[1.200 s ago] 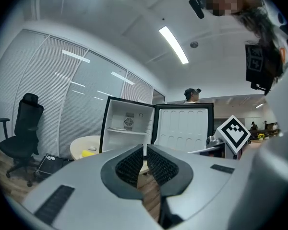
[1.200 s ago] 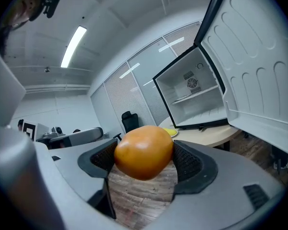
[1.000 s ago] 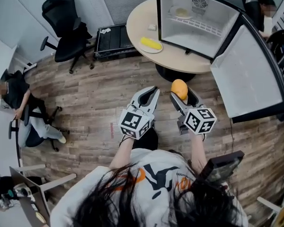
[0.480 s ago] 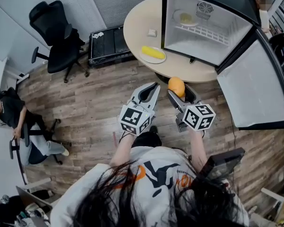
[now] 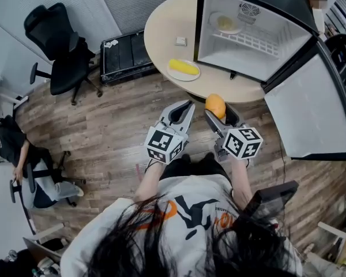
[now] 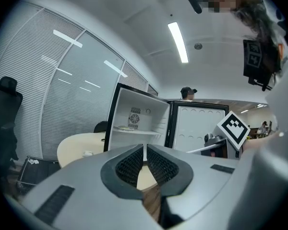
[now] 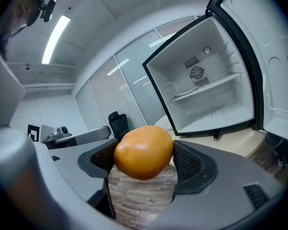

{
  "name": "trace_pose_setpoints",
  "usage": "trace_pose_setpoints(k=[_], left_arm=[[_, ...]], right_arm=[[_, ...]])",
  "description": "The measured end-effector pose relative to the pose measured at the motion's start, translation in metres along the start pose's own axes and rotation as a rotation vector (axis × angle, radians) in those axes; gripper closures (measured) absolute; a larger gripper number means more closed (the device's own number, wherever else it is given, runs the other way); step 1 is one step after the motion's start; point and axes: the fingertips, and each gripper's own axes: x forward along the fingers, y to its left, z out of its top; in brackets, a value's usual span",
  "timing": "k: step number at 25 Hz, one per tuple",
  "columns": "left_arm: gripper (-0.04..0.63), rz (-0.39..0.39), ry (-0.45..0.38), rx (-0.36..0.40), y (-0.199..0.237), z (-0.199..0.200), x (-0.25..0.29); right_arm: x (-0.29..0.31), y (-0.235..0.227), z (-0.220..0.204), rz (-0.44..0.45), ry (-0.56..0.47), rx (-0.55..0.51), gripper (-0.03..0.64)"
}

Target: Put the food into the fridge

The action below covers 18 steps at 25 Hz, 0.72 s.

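wood-plank floor (image 5: pixel 115 126) spreads below us, with a round table (image 5: pixel 161 27) ahead. our right gripper (image 5: pixel 219 109) is clamped on an orange fruit (image 5: pixel 215 104), one pad against each side, and holds it over the floor just short of the table's edge. our left gripper (image 5: pixel 184 108) rides just beside it, its jaws drawn to a thin slit with nothing between them. on the table stands the fridge (image 5: pixel 219 48), its door (image 5: pixel 311 103) swung wide to our right. a plate of yellow food (image 5: pixel 183 68) lies on the tabletop just left of the fridge, and a small white thing (image 5: pixel 180 40) lies farther back. inside the fridge, another plate (image 5: pixel 225 22) sits on the wire shelf (image 5: pixel 251 39).

against half a second ago, both grippers and the fruit hold the same spot in the head view. the black chair (image 5: pixel 57 45) and the seated person (image 5: pixel 11 149) have slid toward the left edge, and the table has moved a touch left.

only the head view shows the plate on the tabletop and the black case (image 5: pixel 124 51) on the floor. the right gripper view shows the fruit seated between the ribbed pads with floor planks under it. the left gripper view shows the slit between its own jaws, the right gripper's marker cube (image 6: pixel 233 128) and the ceiling light strip (image 6: pixel 178 42).
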Motion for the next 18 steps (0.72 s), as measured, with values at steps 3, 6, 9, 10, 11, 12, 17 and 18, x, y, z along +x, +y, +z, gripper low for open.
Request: trace_pose_setpoints(k=[3, 6, 9, 10, 11, 12, 17, 18], left_arm=[[0.580, -0.021, 0.009, 0.000, 0.001, 0.001, 0.007], [0.580, -0.034, 0.015, 0.003, 0.001, 0.000, 0.020], [0.580, -0.037, 0.020, 0.009, 0.005, -0.002, 0.038], [0.580, -0.039, 0.024, 0.014, 0.007, -0.002, 0.044], [0.580, -0.042, 0.030, 0.020, 0.008, -0.003, 0.051], [0.580, -0.046, 0.035, 0.027, 0.010, -0.003, 0.056], [0.580, -0.048, 0.049, 0.050, 0.023, 0.002, 0.085], [0.580, -0.048, 0.052, 0.047, 0.026, 0.001, 0.091]], right_arm=[[0.001, -0.008, 0.003, -0.021, -0.004, 0.013, 0.245], [0.003, -0.021, 0.007, -0.037, -0.009, 0.021, 0.245], [0.011, -0.040, 0.014, -0.046, -0.016, 0.029, 0.245], [0.016, -0.047, 0.016, -0.049, -0.017, 0.032, 0.245], [0.020, -0.055, 0.020, -0.053, -0.017, 0.034, 0.245], [0.024, -0.061, 0.023, -0.056, -0.017, 0.036, 0.245], [0.049, -0.091, 0.049, -0.062, -0.023, 0.045, 0.245], [0.054, -0.098, 0.054, -0.065, -0.023, 0.045, 0.245]])
